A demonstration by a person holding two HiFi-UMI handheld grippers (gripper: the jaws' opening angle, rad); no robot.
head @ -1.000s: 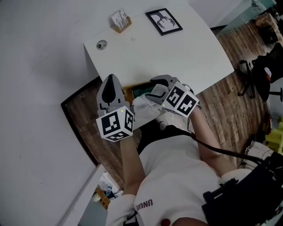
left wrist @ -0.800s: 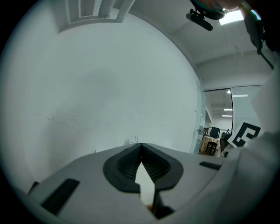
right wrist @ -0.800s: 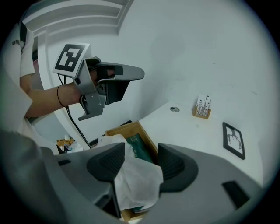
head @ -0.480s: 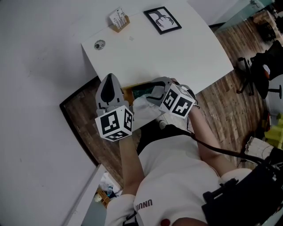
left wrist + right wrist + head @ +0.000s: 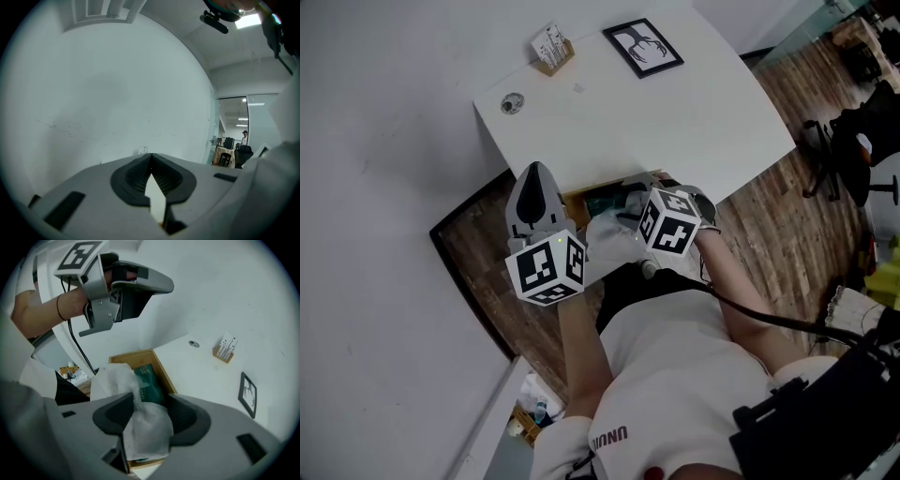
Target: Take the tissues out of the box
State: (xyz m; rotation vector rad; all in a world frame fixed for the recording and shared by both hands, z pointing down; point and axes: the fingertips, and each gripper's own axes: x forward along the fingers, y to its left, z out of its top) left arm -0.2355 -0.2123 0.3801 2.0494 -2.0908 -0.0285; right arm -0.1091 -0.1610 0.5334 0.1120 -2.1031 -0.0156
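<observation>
A wooden box (image 5: 577,199) sits at the near edge of the white table (image 5: 694,112), with a green tissue pack (image 5: 602,199) inside it. My right gripper (image 5: 625,199) hovers over the box, shut on a white tissue (image 5: 609,236) that trails from the pack. In the right gripper view the tissue (image 5: 145,427) bunches between the jaws of the right gripper (image 5: 133,401) above the box (image 5: 161,366) and the green pack (image 5: 149,383). My left gripper (image 5: 534,199) is held up left of the box, shut and empty, aimed at the bare wall; the left gripper (image 5: 151,157) shows only wall ahead.
On the far side of the table stand a black picture frame (image 5: 642,47), a small wooden card holder (image 5: 553,45) and a round metal disc (image 5: 513,102). An office chair (image 5: 853,141) stands on the wood floor at right. Rubbish (image 5: 530,417) lies by the wall below.
My right gripper has drawn a little back toward the person with the tissue, which now hangs further out of the pack. The left gripper has barely moved.
</observation>
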